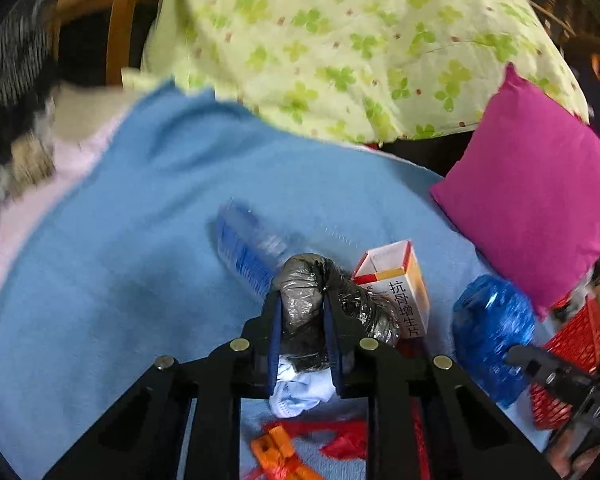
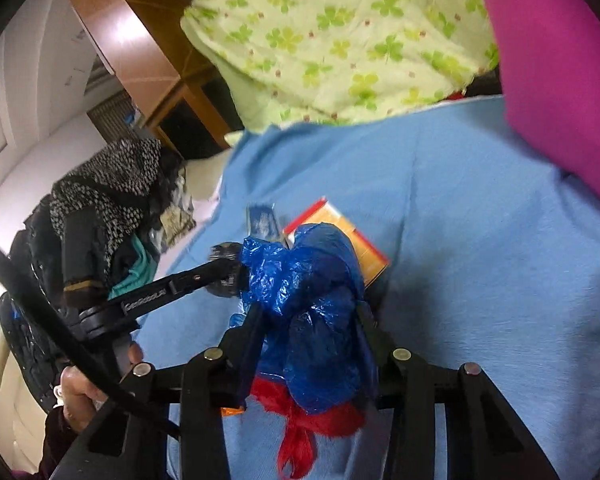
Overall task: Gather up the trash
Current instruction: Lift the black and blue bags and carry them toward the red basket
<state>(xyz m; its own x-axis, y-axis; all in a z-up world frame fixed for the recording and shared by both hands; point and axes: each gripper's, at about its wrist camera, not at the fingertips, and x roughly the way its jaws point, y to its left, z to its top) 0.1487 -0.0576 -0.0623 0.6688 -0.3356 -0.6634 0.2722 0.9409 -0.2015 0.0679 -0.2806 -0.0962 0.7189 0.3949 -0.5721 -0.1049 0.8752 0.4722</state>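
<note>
On the blue blanket (image 1: pixel 148 216) that covers the bed, we hold our left gripper (image 1: pixel 302 312) clamped on a crumpled black plastic bag (image 1: pixel 300 300), its two fingers pressed against either side of the wad. Just below the bag, between the fingers, a scrap of white tissue (image 1: pixel 300 392) shows. Beyond the fingertips, a clear plastic bottle (image 1: pixel 248 248) with a blue label lies on its side, and just right of the black bag a small medicine box (image 1: pixel 400 280) with red and orange trim lies with its open end facing away from us. Nearer to us, pieces of red plastic (image 1: pixel 340 436) and an orange object (image 1: pixel 278 456) rest on the blanket.

Our right gripper (image 2: pixel 312 312) is closed around a crumpled blue plastic bag (image 2: pixel 312 280), which fills the gap between its fingers; red plastic hangs beneath it. From the left view this blue bag sits to the right of the box, beside a red basket (image 1: pixel 572 344). At the far side lie a clover-print quilt (image 1: pixel 340 40) and, to the right, a magenta pillow (image 1: pixel 540 200).
</note>
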